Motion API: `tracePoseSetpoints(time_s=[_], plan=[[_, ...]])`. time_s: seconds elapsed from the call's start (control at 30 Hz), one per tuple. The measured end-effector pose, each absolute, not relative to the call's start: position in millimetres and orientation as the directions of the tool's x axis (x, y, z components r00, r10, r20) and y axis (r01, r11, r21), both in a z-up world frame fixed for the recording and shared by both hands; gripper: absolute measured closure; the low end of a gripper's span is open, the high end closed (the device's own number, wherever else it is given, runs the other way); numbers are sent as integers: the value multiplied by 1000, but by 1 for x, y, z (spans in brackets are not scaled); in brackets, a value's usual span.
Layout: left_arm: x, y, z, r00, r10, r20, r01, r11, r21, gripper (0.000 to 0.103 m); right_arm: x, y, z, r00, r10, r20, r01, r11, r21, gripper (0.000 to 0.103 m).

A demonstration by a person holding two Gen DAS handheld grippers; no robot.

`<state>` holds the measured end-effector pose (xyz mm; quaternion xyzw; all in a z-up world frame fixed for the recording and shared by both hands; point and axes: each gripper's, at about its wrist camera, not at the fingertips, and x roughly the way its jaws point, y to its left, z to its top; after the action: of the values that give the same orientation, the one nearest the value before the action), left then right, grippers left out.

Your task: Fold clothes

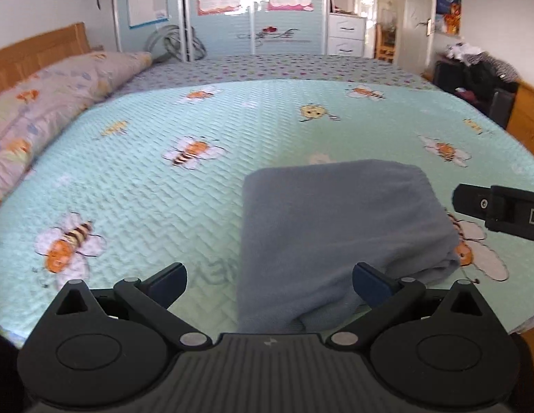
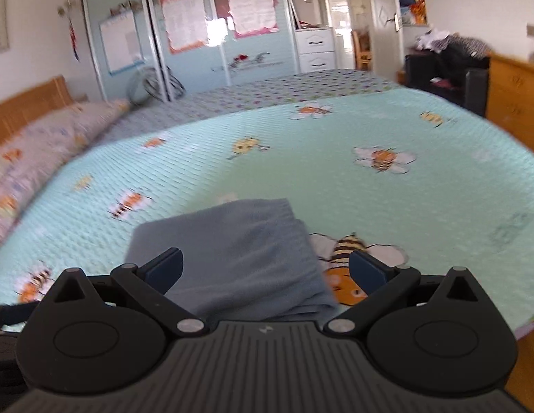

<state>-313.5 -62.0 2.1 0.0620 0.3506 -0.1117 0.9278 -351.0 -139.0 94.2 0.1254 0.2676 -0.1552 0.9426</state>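
Observation:
A folded grey-blue cloth [image 1: 335, 234] lies on the pale green bee-print bedspread [image 1: 163, 189] near the bed's front edge. My left gripper [image 1: 269, 285] is open and empty, just in front of the cloth's near left part. My right gripper [image 2: 265, 270] is open and empty above the cloth's near edge; the cloth [image 2: 232, 258] fills the space between its fingers without being held. A finger of the right gripper [image 1: 473, 203] shows at the right of the left wrist view, beside the cloth.
A long patterned pillow [image 1: 43, 110] lies along the wooden headboard [image 1: 36, 51] at left. A wardrobe with sliding doors [image 1: 253, 10] stands behind the bed. A wooden dresser [image 2: 514, 103] and a dark chair with clothes [image 2: 449, 69] stand at right.

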Motion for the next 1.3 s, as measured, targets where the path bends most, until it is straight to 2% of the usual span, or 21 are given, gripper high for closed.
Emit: tracePoseSetpoints(time_s=[0.3, 0.73, 1.3], plan=[[-342, -60, 31, 751, -149, -643, 231, 972, 45, 1, -372, -121, 113, 804, -205, -558, 348, 923, 163, 1], [-330, -61, 21, 714, -168, -680, 255, 966, 29, 1, -360, -111, 108, 785, -182, -592, 317, 939, 131, 0], [-331, -56, 24, 721, -175, -670, 256, 966, 23, 1, -362, -104, 112, 792, -172, -586, 297, 947, 123, 1]])
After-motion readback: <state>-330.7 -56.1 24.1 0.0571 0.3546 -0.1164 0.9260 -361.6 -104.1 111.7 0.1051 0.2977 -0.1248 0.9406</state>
